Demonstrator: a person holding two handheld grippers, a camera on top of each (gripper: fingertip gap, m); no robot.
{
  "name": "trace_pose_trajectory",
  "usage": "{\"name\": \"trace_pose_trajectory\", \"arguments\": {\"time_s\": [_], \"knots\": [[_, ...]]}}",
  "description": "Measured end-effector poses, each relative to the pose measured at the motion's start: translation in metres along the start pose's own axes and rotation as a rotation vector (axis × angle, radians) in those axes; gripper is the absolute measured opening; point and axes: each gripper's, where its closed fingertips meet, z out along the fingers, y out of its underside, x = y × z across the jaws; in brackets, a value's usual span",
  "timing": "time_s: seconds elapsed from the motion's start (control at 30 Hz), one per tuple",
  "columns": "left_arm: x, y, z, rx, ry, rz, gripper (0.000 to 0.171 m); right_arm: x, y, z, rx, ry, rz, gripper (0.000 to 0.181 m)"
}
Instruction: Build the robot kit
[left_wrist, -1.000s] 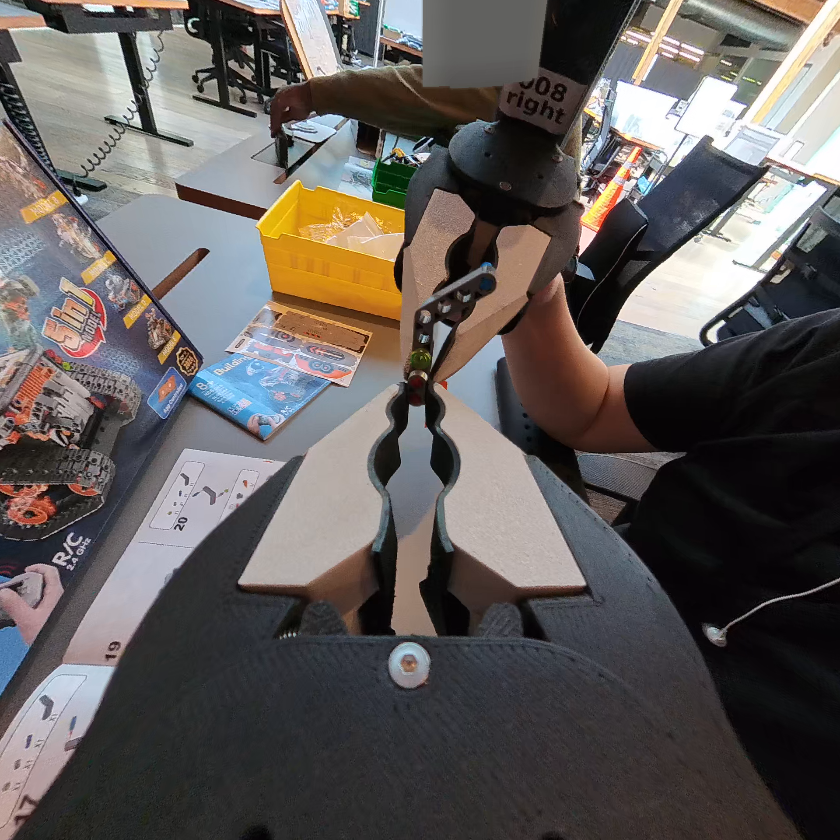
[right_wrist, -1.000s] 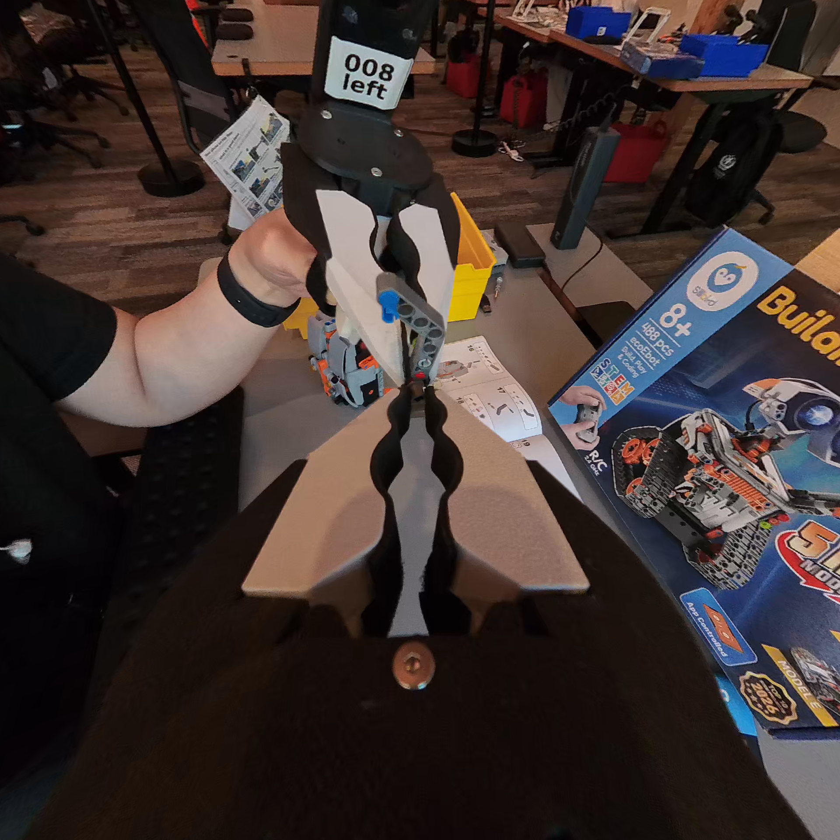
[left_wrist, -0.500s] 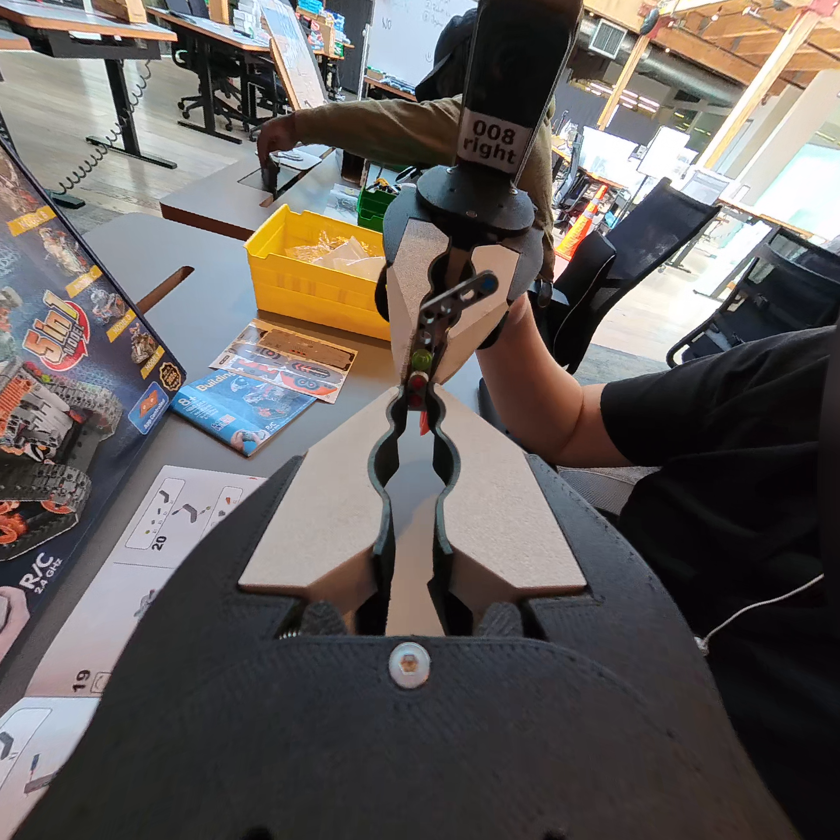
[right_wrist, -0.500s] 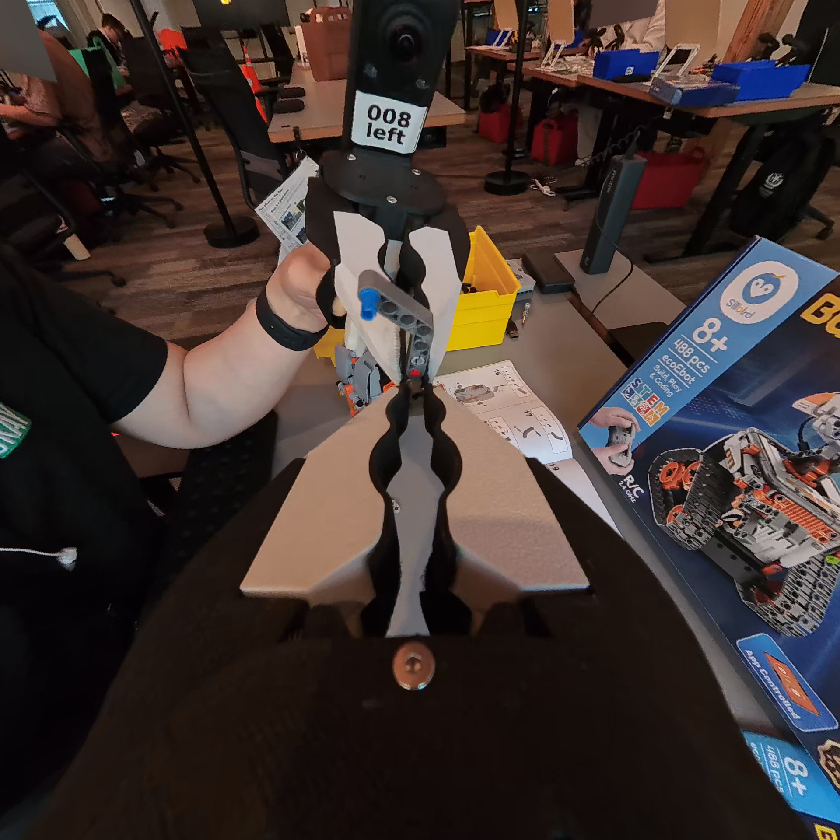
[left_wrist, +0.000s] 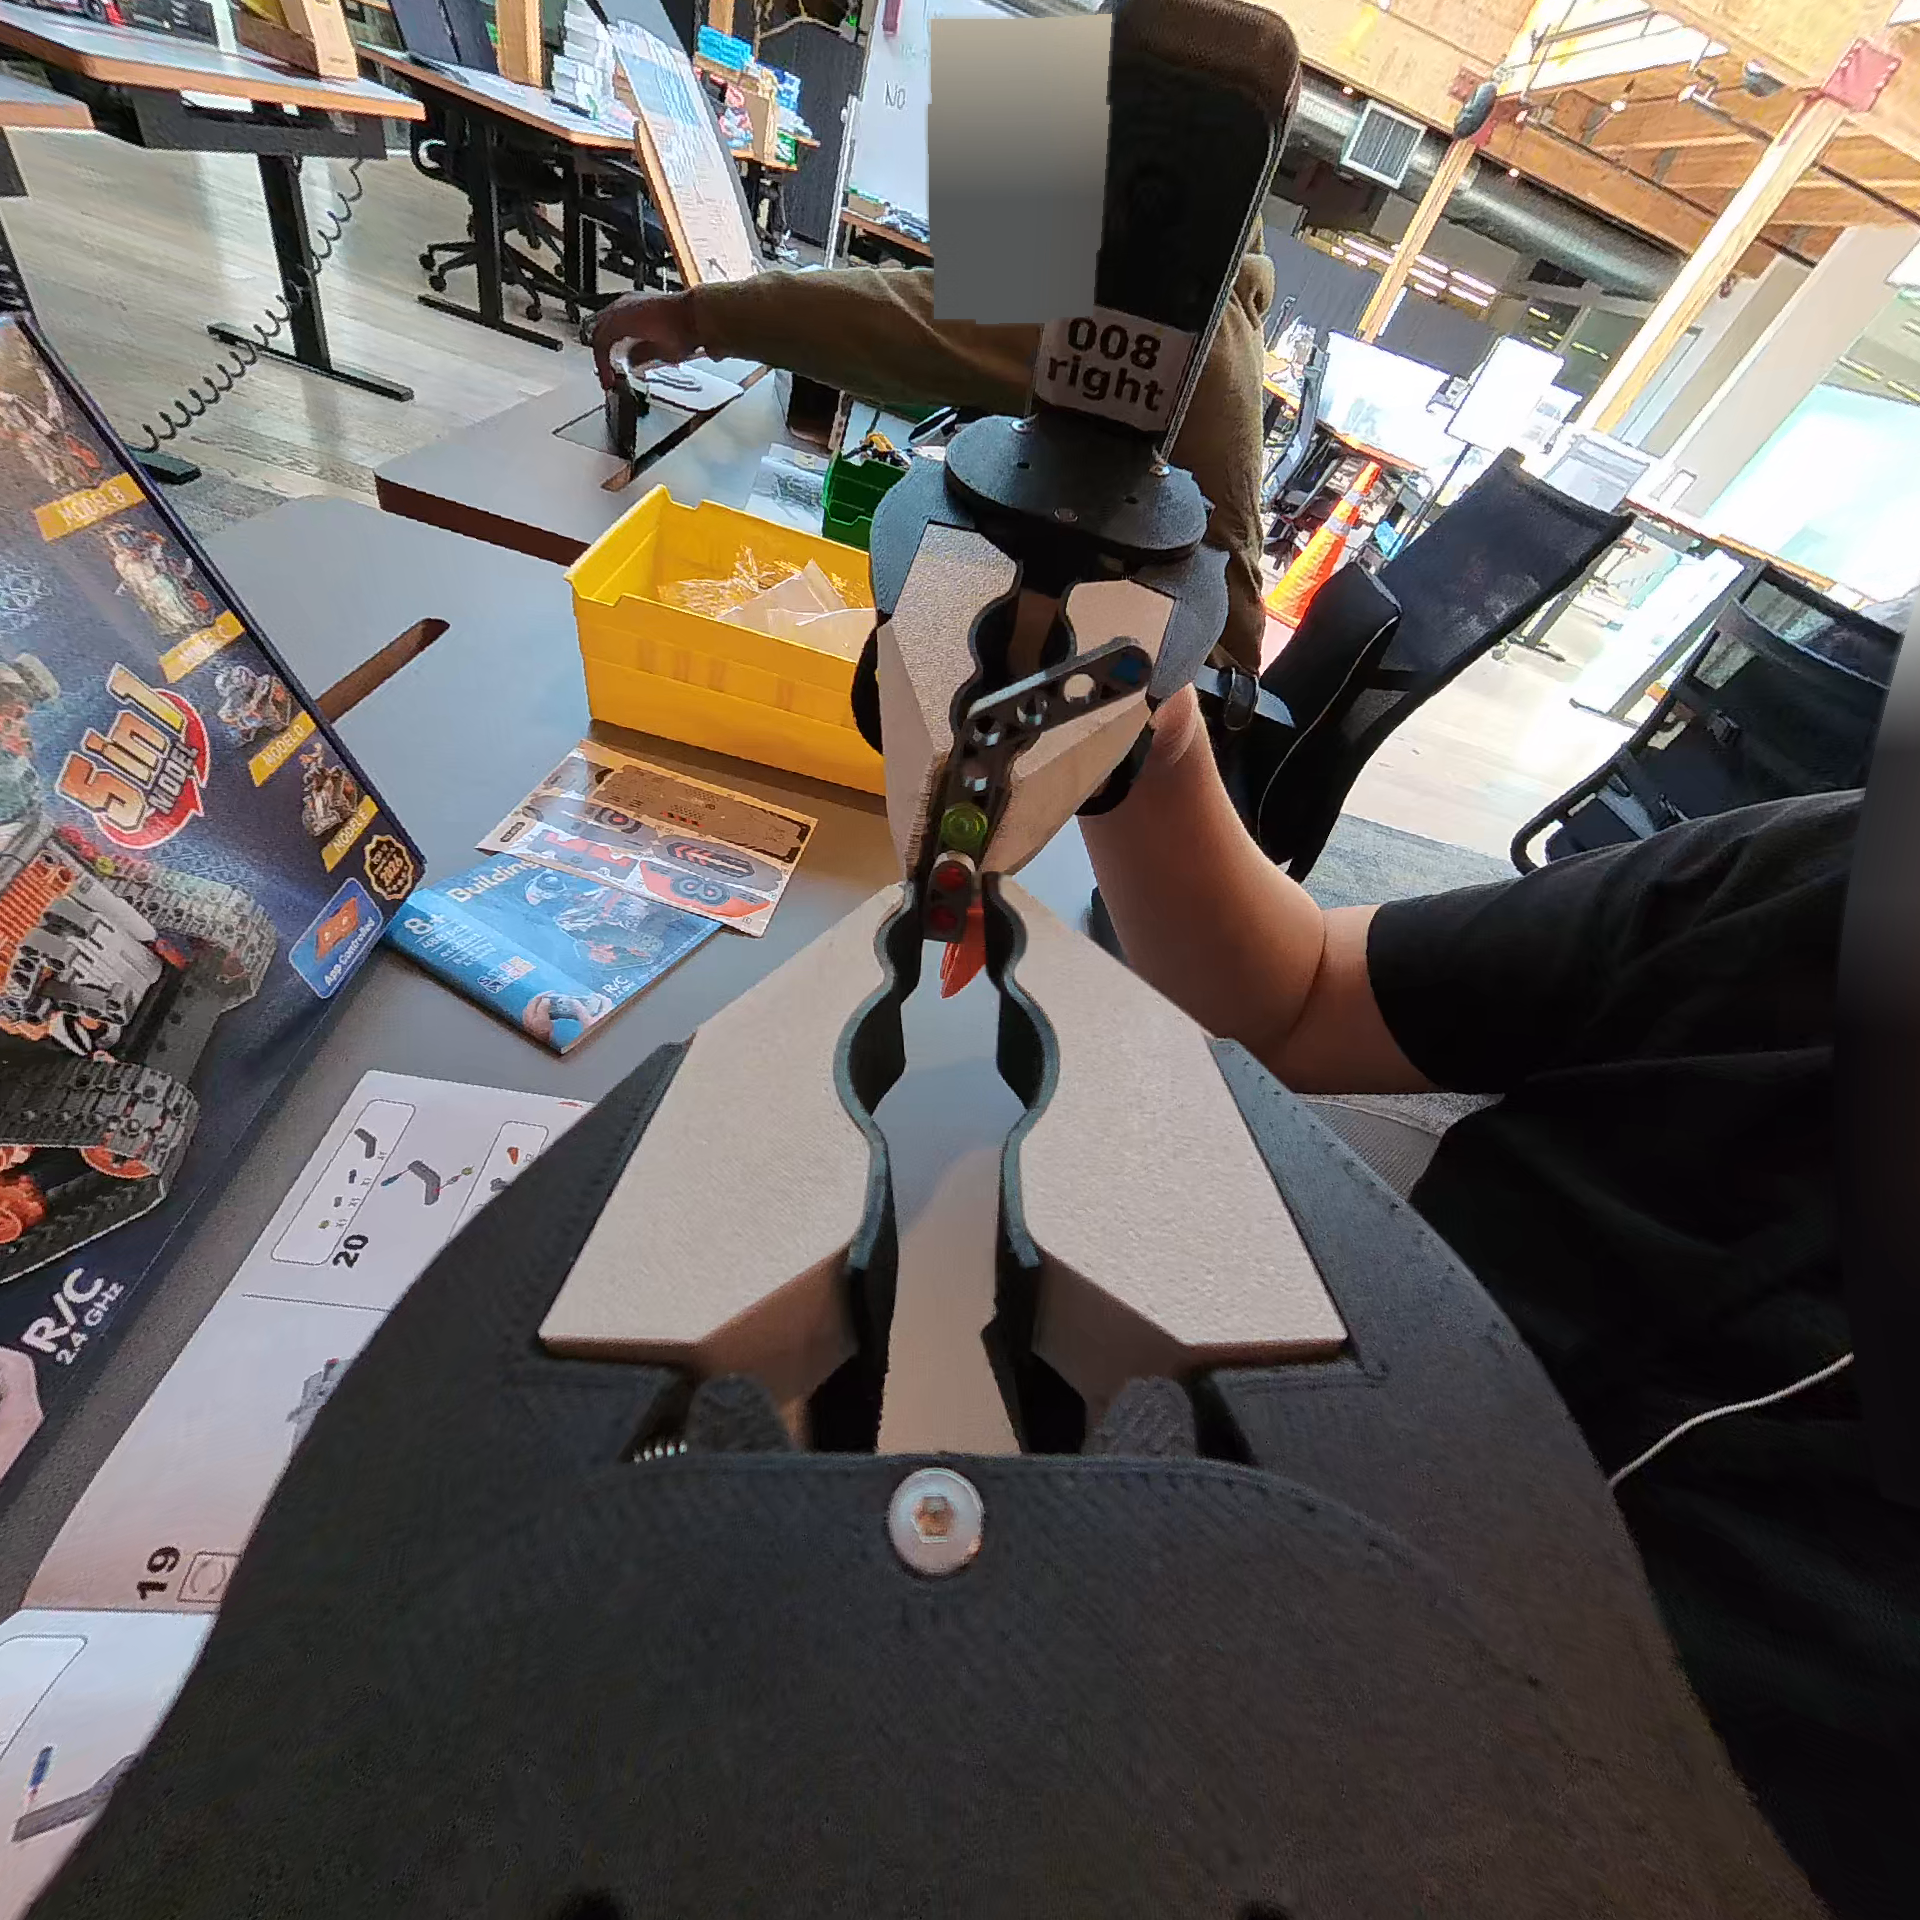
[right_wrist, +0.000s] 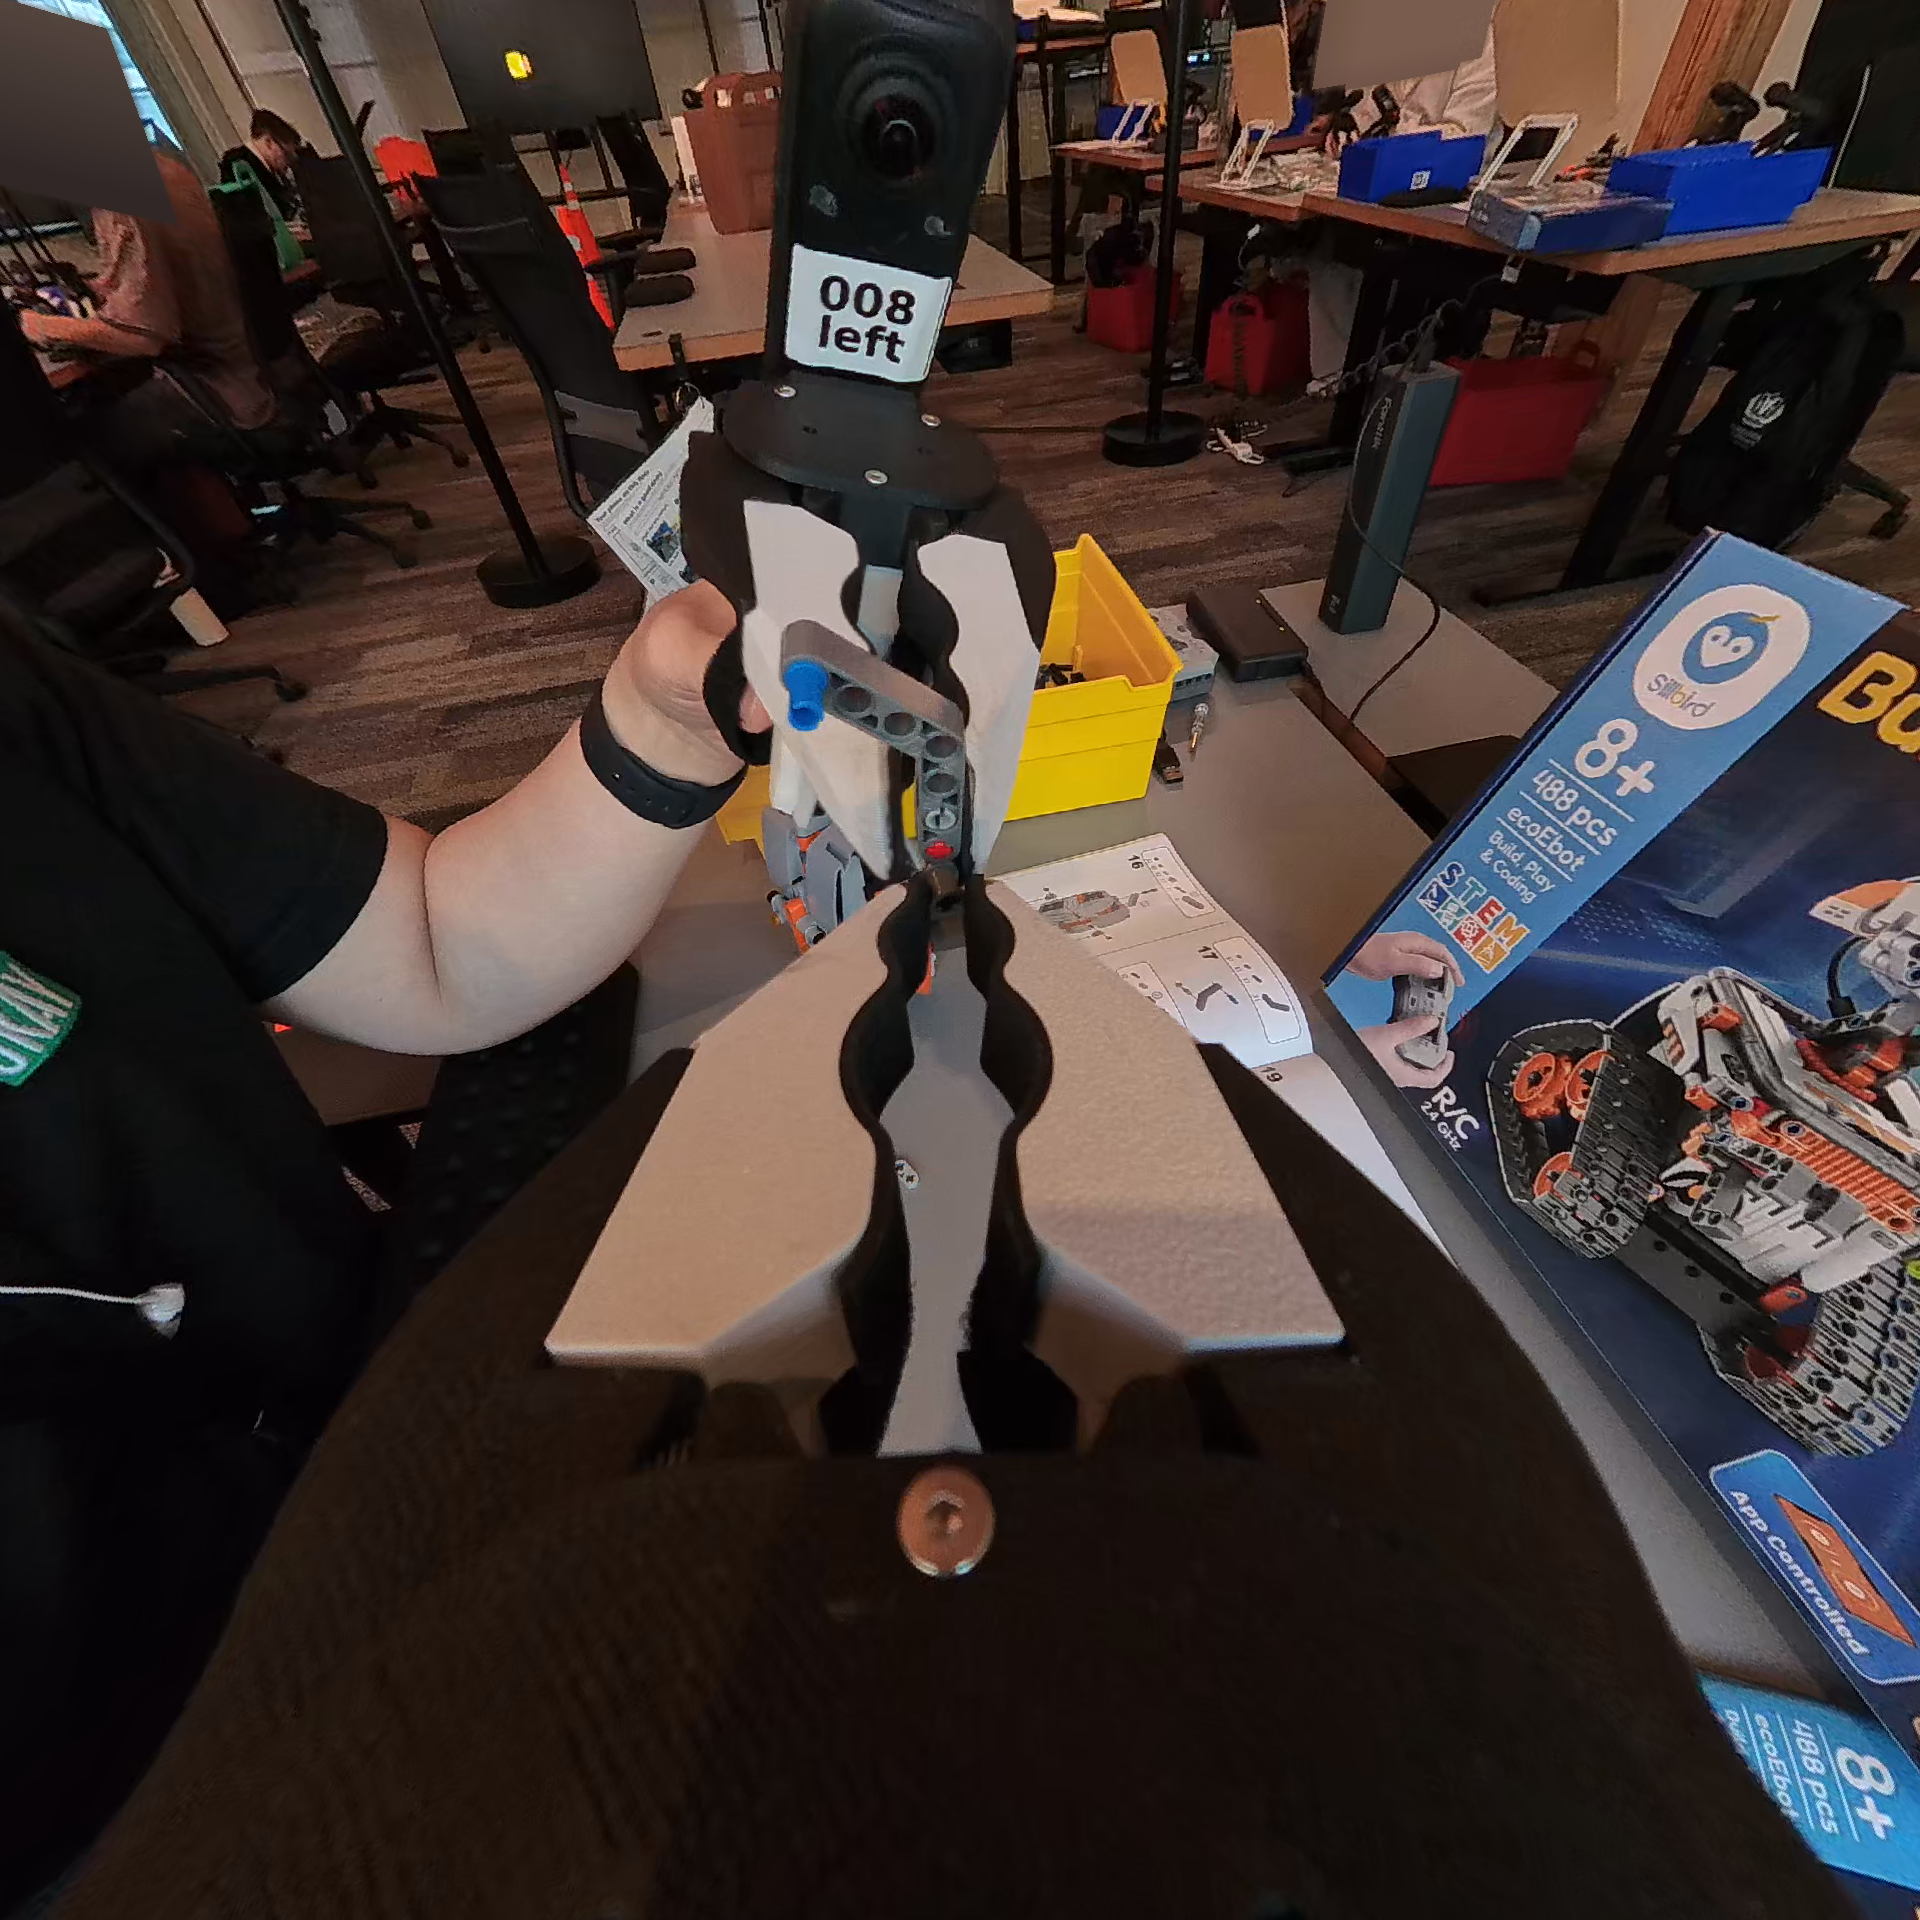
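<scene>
Both claws meet tip to tip in the air above the grey table (left_wrist: 468, 717). Your left gripper (left_wrist: 951, 906) is pinched closed on the lower end of the grey bent beam (left_wrist: 995, 719). The right gripper (right_wrist: 940, 888) is closed on that same end (beam or red pin, too small to tell). The blue pin (right_wrist: 802, 694) juts from the free end. My read: squeeze evenly, hold the tips in line and avoid twisting. The yellow bin (left_wrist: 707, 675) and instruction sheet (left_wrist: 416, 1174) lie below.
</scene>
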Motion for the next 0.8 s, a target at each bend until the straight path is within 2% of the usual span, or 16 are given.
{"name": "trace_pose_trajectory", "arguments": {"time_s": [0.43, 0.67, 0.8], "knots": [[0.0017, -0.0041, -0.0068, 0.020, 0.015, -0.026, 0.010, 0.0024, 0.0005, -0.0007, 0.009, -0.008, 0.021, 0.007], [-0.0052, -0.0038, -0.0057, 0.022, -0.050, 0.017, 0.008, 0.0026, 0.0046, 0.0036, -0.008, -0.014, 0.032, 0.007], [-0.0056, -0.0025, -0.0058, 0.023, -0.031, -0.015, 0.008, 0.0021, 0.0053, 0.0040, -0.013, -0.019, 0.030, 0.007]]}}
